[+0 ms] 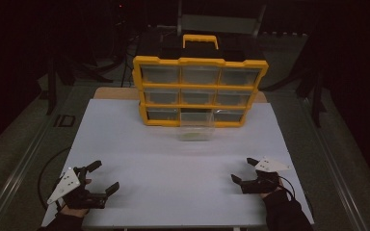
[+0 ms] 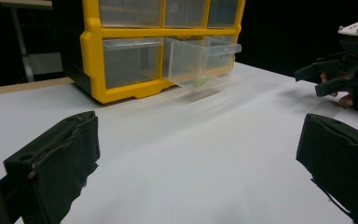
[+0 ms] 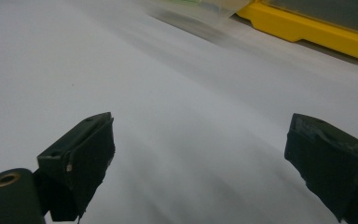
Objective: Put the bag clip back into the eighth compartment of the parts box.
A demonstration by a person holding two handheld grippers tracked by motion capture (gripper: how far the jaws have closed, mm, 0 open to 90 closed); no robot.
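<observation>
Jaws on both grippers are spread wide with nothing between them. Left gripper point(image 1: 98, 179) and right gripper point(image 1: 247, 171) sit low at the near edge of the white table point(image 1: 139, 144), well apart from each other and from the work — looks like a ready pose to me, hands parked before reaching in.

What they'd be going for is the clear drawer point(image 1: 197, 126), bottom row middle of the yellow organizer point(image 1: 200, 91), pulled partway out over the table. Something small and greenish point(image 2: 199, 82) lies inside (too blurry to name). Other drawers look pushed in.

Nothing stands between the grippers and that drawer — just bare tabletop. Dark floor and some stands surround the table.
</observation>
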